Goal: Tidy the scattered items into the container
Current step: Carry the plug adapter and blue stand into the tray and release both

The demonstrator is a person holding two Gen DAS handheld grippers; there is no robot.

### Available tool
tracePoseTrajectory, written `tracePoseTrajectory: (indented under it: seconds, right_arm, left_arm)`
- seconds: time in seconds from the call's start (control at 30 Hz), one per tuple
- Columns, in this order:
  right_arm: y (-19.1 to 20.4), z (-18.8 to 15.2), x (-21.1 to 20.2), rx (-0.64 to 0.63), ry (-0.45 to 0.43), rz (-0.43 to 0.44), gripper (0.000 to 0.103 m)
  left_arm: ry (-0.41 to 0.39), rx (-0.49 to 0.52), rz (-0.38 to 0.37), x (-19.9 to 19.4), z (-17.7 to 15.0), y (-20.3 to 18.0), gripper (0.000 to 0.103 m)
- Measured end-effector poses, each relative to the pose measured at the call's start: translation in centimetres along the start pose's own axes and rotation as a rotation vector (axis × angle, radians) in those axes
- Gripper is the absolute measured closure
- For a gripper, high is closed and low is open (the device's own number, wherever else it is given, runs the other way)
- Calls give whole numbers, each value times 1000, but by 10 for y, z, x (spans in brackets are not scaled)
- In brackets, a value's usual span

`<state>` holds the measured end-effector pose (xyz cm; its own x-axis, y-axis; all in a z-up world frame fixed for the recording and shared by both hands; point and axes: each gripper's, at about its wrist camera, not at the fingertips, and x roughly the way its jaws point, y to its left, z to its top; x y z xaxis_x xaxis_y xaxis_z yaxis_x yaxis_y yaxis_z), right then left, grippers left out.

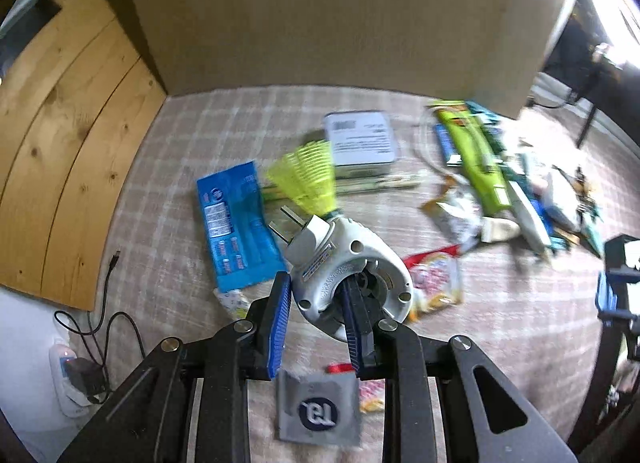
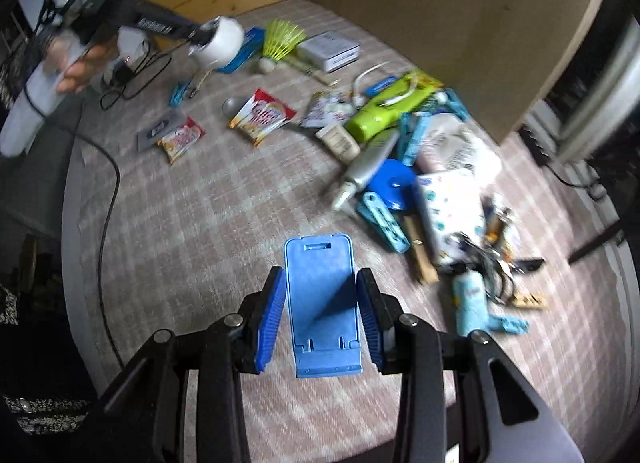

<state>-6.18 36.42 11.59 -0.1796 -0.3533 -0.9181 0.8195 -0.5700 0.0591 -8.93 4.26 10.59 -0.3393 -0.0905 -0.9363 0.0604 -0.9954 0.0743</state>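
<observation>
Left gripper (image 1: 316,303): clenched on a white plug-in device (image 1: 352,267) — one blue finger (image 1: 280,311) presses its outer shell, the other sits inside its round opening; the device is lifted clear of the surface, prongs pointing away.
Right gripper (image 2: 320,303): its ribbed blue fingers (image 2: 270,315) grasp a blue plastic phone stand (image 2: 320,295) by its two long edges, held above the surface.
Below the left gripper: a grey sachet with a round dark logo (image 1: 318,411) lies flat, a red-and-white snack packet (image 1: 436,279) just to its right.
Surface (image 2: 192,223): a pink-and-white checked cloth, bare in the near middle.
Middle ground: a blue flat packet (image 1: 236,223), a yellow shuttlecock (image 1: 308,179) and a white tin with a printed label (image 1: 360,139) lie near one another.
Right-hand pile: a lime-green bottle (image 2: 384,115), a silver tube (image 2: 368,167), blue clothes pegs (image 2: 384,223), a round blue disc (image 2: 394,183) and a patterned pouch (image 2: 452,207) — heaped, touching and overlapping.
Container: a brown cardboard box (image 1: 340,15) stands at the far edge of the cloth, its wall upright behind the tin; its inside is not visible.
Far left: a wooden panel (image 1: 68,111) and a black cable (image 1: 108,303) beside the cloth.
</observation>
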Motion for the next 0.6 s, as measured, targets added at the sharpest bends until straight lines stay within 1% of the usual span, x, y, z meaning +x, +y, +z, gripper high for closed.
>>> tracePoseTrajectory:
  seconds: [0.07, 0.17, 0.23, 0.33, 0.4, 0.6]
  right_arm:
    - [-3, -5, -12, 31, -14, -25, 68]
    - [-6, 9, -19, 80, -33, -60, 68]
    - [-1, 0, -22, 121, -47, -93, 68]
    - [-7, -24, -38, 197, -69, -143, 67]
    - [-19, -45, -57, 255, -79, -174, 67]
    - [-45, -110, -99, 399, -92, -276, 67]
  left_arm:
    - [-18, 23, -23, -10, 0, -11, 79]
    - [-50, 69, -57, -32, -3, -38, 79]
    - [-70, 98, -85, -45, -4, -57, 79]
    - [-105, 152, -136, -66, -6, -96, 79]
    - [-119, 191, -182, -76, -8, -124, 79]
    - [-131, 324, -303, -96, -22, -216, 79]
